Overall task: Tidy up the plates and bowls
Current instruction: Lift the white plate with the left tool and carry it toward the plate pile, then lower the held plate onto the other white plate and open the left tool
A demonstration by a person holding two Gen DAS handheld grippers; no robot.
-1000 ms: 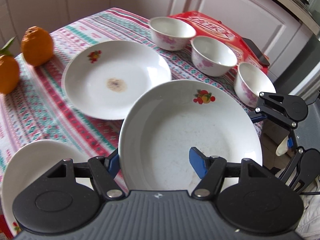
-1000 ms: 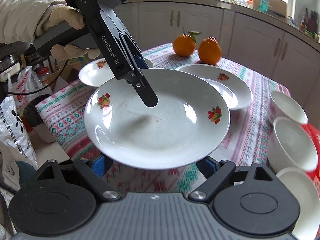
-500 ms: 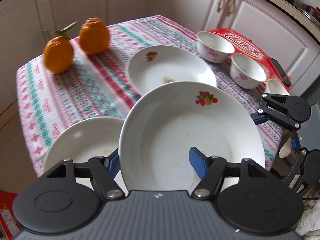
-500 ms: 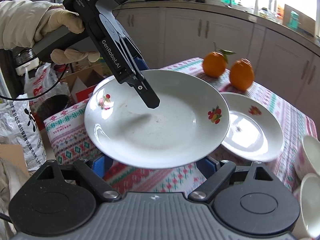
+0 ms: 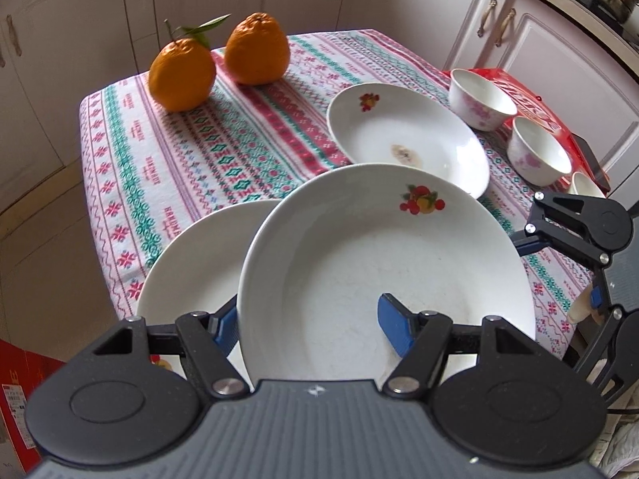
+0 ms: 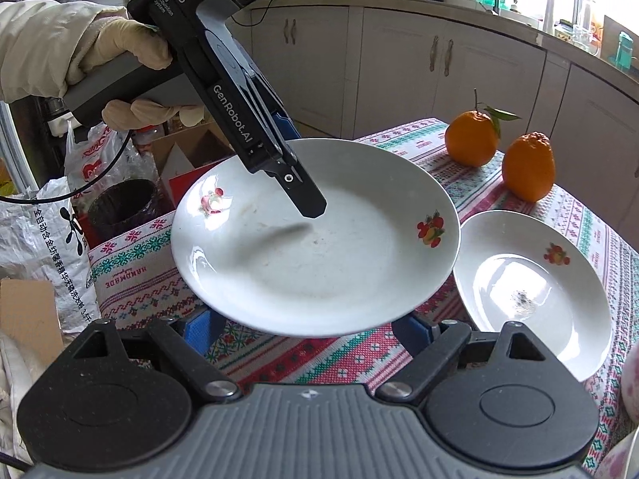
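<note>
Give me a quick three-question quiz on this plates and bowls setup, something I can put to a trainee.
1. True or false: the bowls by the red box are nested in one stack.
2. Multiple choice: which fingers clamp the rim of the lifted fruit-print plate? A) those of the left gripper B) those of the right gripper C) neither
3. Fill in the blank: ___ oranges sit on the far corner of the tablecloth.

Key: 1 false, they stand side by side; 2 A; 3 two.
</note>
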